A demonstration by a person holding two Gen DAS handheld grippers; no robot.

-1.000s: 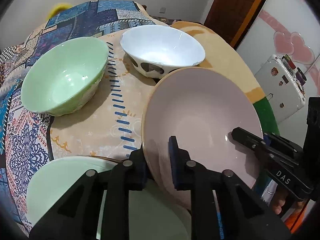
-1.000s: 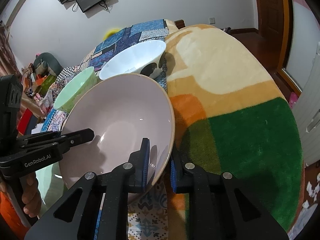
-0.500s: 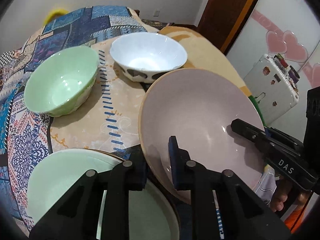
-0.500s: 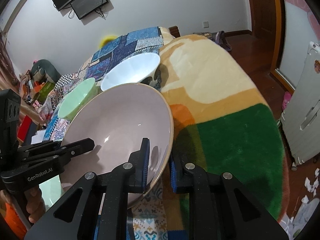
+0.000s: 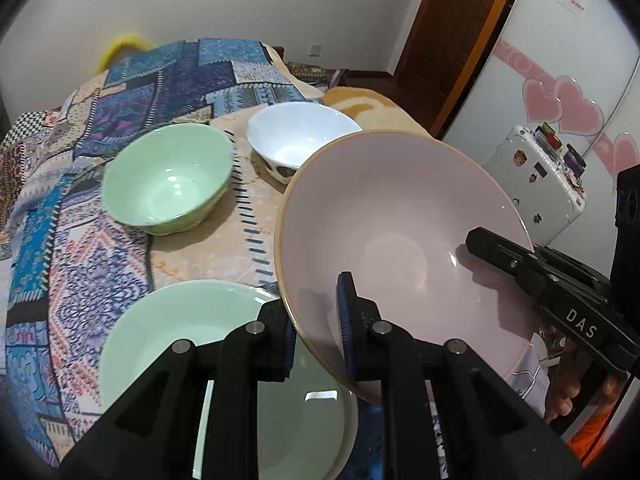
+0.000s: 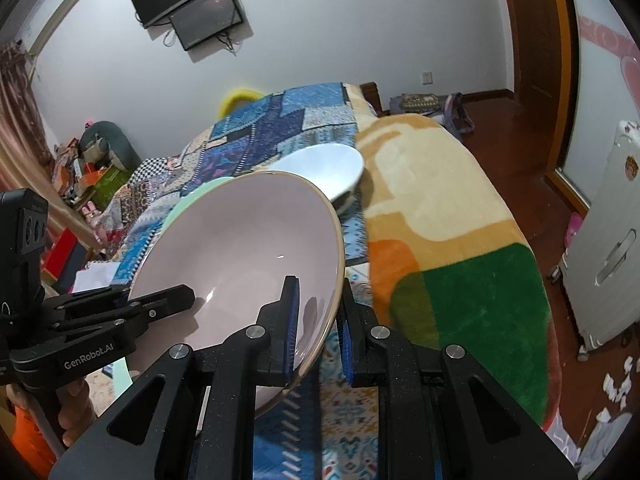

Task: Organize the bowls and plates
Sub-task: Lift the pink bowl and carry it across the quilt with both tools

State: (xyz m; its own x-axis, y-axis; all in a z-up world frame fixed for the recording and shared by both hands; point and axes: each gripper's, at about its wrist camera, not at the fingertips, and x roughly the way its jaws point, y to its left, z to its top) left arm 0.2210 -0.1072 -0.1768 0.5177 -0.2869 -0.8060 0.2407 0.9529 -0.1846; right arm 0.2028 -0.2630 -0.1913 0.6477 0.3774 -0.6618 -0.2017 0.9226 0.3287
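A wide, shallow pink plate (image 5: pixel 400 240) hangs tilted above the bed, held from two sides. My left gripper (image 5: pixel 316 320) is shut on its near-left rim. My right gripper (image 6: pixel 318 320) is shut on the opposite rim of the pink plate (image 6: pixel 248 248). Each gripper shows in the other's view: the right one (image 5: pixel 478 242) and the left one (image 6: pixel 180 300). Below the pink plate lies a pale green plate (image 5: pixel 192 340). Farther back sit a green bowl (image 5: pixel 168 180) and a white bowl (image 5: pixel 296 140), both upright. The white bowl (image 6: pixel 324 168) peeks over the pink rim.
The dishes rest on a bed with a blue patchwork quilt (image 5: pixel 180 80) and an orange-and-green fleece blanket (image 6: pixel 460 280). A white suitcase (image 5: pixel 536 184) stands on the floor to the right, before a brown door (image 5: pixel 452 40). Clutter (image 6: pixel 88 168) lies by the far wall.
Both grippers have risen with the pink plate between them. It now hangs higher above the green plate, and the bowls look smaller and farther away.
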